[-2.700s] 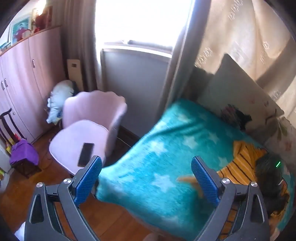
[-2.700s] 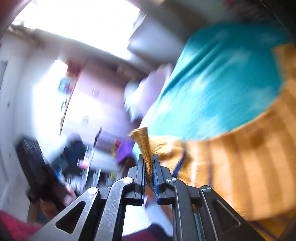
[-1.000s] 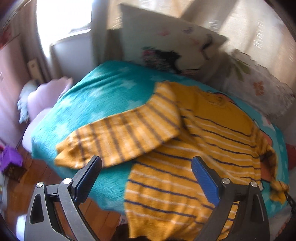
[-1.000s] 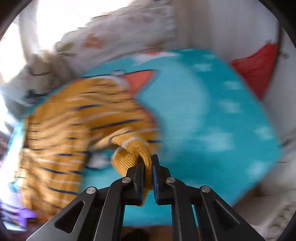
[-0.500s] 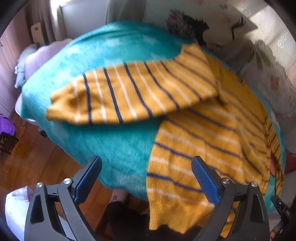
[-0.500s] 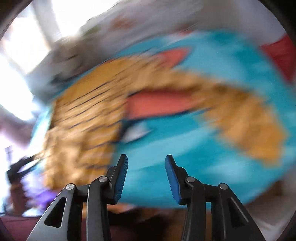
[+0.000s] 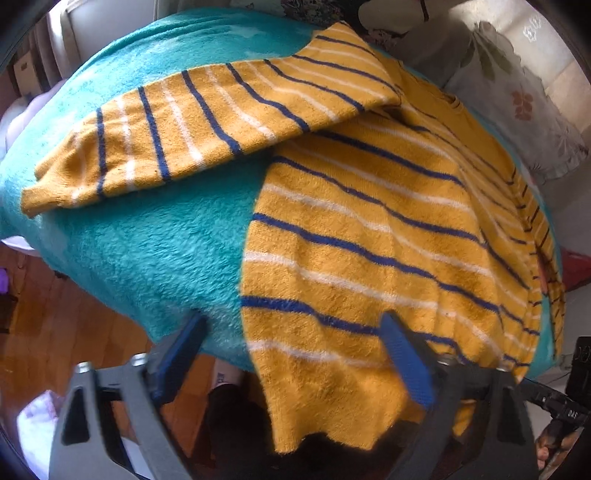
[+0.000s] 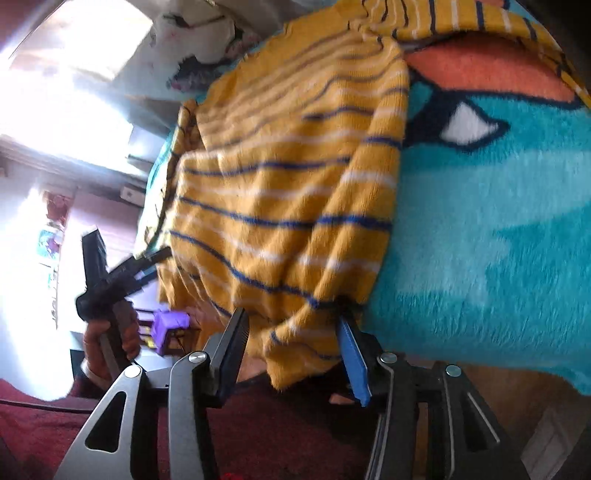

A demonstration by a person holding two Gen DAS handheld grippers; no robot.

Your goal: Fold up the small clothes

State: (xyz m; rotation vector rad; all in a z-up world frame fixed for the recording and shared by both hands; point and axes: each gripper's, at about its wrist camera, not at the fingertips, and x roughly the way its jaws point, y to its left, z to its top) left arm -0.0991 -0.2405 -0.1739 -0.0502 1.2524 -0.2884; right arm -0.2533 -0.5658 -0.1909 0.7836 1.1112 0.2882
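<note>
Mustard-yellow knit sweater with navy and white stripes (image 7: pixel 369 229) lies flat on the teal fleece-covered bed (image 7: pixel 147 251), hem overhanging the near edge. Left gripper (image 7: pixel 295 365) closing, fingers spread astride the hem, not pinching. Right gripper (image 8: pixel 291 354) opening, hem corner loose between its fingers.

Striped sweater (image 7: pixel 369 229) spread on teal blanket (image 7: pixel 155 236)

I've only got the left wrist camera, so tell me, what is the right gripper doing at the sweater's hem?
Observer: The right gripper is opening, with its jaws on either side of the sweater hem corner.
Operator: Is the cloth pinched?
Observer: No, the corner hangs loose between the pads, off the edge of the blanket.
Operator: Where is the sleeve on that side?
Observer: The sleeve curves along the far side, above an orange patch in the blanket's print.
</note>
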